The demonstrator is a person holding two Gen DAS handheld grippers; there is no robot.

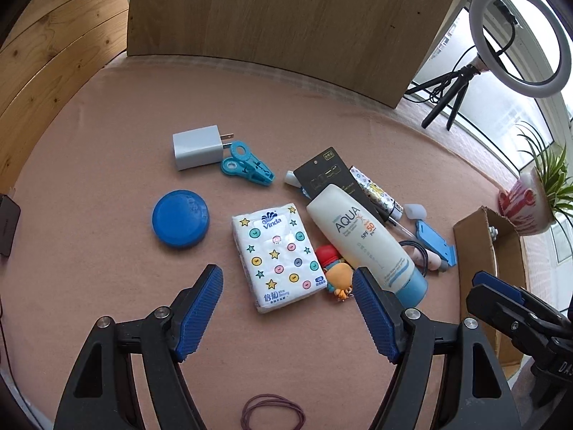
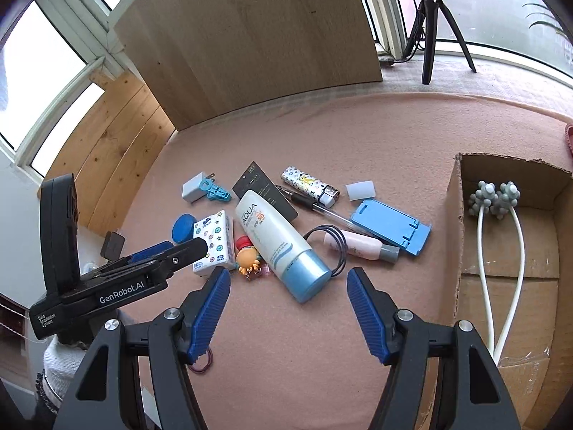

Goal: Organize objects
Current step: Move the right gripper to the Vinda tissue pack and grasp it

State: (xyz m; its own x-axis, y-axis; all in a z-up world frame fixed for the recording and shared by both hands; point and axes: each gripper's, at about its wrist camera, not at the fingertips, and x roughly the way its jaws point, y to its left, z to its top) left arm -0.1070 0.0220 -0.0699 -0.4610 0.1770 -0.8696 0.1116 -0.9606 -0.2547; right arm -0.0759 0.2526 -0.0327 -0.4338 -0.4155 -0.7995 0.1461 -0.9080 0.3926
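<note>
A pile of small things lies on the pink mat. A white sunscreen tube (image 1: 369, 240) with a blue cap lies in its middle, also seen as the sunscreen tube (image 2: 279, 243). Beside it lie a tissue pack (image 1: 277, 256), an orange toy keychain (image 1: 338, 276), a blue round lid (image 1: 180, 218), a white charger (image 1: 197, 147) and a blue clip (image 1: 247, 166). My left gripper (image 1: 288, 297) hangs open just above the tissue pack's near end. My right gripper (image 2: 288, 294) stands open in front of the tube's cap, nothing between its fingers. A cardboard box (image 2: 454, 222) holds a grey-headed massager (image 2: 496, 197).
A blue phone stand (image 2: 390, 227), a pink bottle (image 2: 358, 247), a pen (image 2: 322, 209), a lighter (image 2: 309, 186) and a black card (image 2: 263, 190) lie to the right. Hair ties (image 1: 272, 412) lie near. A wooden board (image 1: 286, 18) stands behind; a ring light (image 1: 519, 36) and potted plant (image 1: 537, 197) stand right.
</note>
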